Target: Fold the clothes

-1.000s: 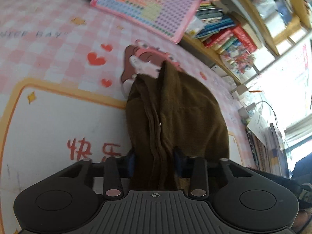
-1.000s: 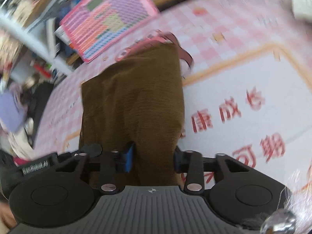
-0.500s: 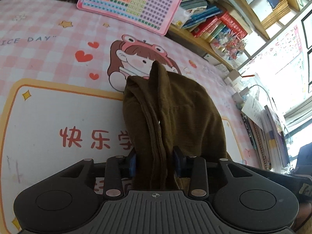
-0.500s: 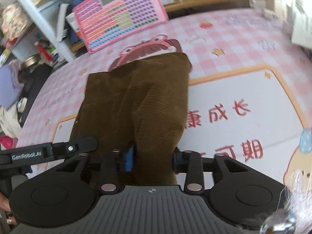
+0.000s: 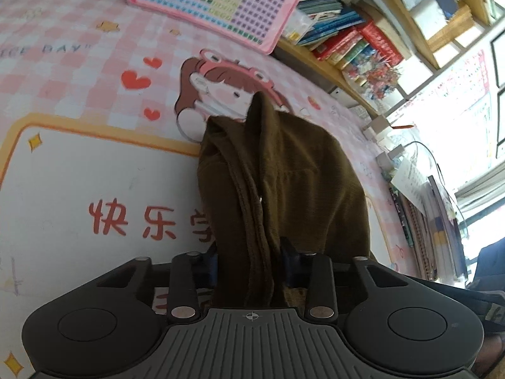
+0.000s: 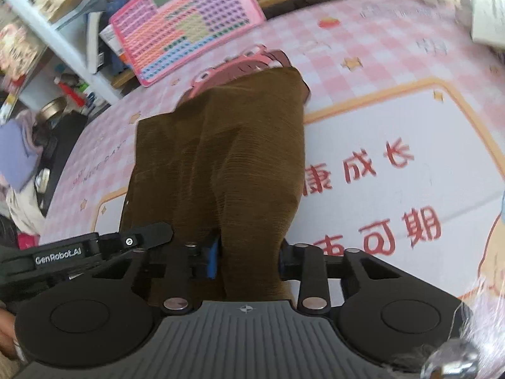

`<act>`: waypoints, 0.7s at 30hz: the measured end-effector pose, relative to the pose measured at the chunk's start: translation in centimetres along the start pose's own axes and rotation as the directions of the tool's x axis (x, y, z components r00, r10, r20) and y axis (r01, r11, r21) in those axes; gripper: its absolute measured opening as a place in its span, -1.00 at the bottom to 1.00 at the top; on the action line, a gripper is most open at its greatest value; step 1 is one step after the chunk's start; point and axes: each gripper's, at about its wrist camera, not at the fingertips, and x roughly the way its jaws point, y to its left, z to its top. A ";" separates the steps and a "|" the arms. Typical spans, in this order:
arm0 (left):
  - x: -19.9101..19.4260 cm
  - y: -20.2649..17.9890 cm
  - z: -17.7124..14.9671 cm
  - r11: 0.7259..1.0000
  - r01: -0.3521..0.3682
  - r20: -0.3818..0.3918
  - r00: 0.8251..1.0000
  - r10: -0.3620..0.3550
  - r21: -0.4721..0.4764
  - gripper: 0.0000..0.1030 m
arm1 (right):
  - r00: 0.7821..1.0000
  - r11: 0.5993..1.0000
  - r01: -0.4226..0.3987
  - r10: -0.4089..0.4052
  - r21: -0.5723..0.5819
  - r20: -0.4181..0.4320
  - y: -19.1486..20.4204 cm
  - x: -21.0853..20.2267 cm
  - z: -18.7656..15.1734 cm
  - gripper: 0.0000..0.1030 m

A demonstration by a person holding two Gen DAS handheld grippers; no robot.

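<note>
Brown garment (image 5: 284, 183) has been carried slightly nearer over pink desk mat (image 5: 63, 164), clamped by left gripper (image 5: 251, 265) & right gripper (image 6: 249, 259). Soft, limp, light; best gripped at bunched edges.

Pink checkered mat (image 5: 63, 72); pink chart board (image 5: 221, 3); bookshelf (image 5: 356, 41).

The garment (image 5: 284, 170) lies on the mat (image 5: 79, 173), chart (image 5: 217, 3) behind.
</note>
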 end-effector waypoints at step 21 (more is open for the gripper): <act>-1.7 -2.8 -1.1 0.997 -0.019 0.058 0.998 0.014 0.078 -0.39 | 0.991 0.989 0.040 -0.021 -0.144 0.133 1.8 -3.5 -1.3 -0.49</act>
